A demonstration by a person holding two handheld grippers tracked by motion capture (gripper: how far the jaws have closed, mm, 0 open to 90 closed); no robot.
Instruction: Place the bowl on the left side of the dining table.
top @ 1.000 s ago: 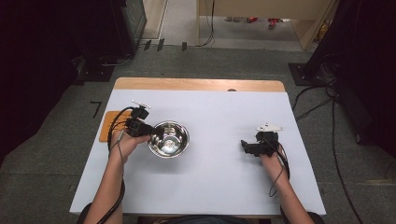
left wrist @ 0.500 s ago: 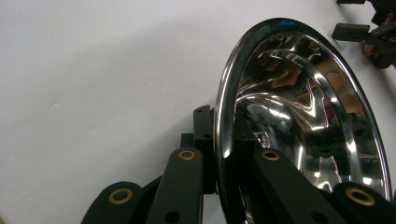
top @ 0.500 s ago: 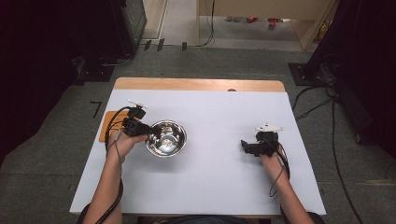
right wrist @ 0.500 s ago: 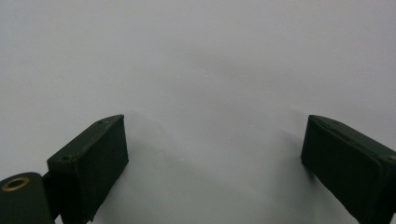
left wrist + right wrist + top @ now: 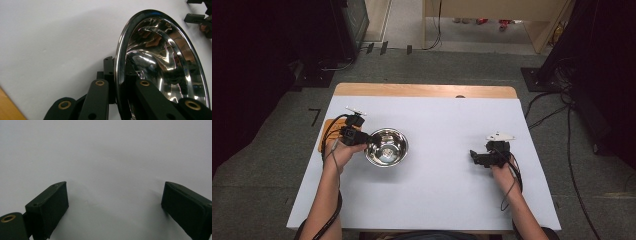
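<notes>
A shiny steel bowl (image 5: pixel 387 146) sits on the left half of the white table (image 5: pixel 437 200). My left gripper (image 5: pixel 369 138) is shut on the bowl's left rim. In the left gripper view the rim (image 5: pixel 119 62) runs between the two black jaws, one inside the bowl (image 5: pixel 162 62) and one outside, so the left gripper (image 5: pixel 120 77) clamps it. My right gripper (image 5: pixel 473 155) rests on the right half of the table, pointing left, apart from the bowl. In its own view the right gripper (image 5: pixel 115 205) stands open over bare white surface, nothing between its pads.
An orange board (image 5: pixel 324 136) shows at the table's left edge beside my left hand. A wooden strip (image 5: pixel 422 90) runs along the far edge. Cables and dark equipment lie on the floor around the table.
My left gripper has shifted slightly to the left, and the bowl has moved with it. The right gripper has stayed where it was.
</notes>
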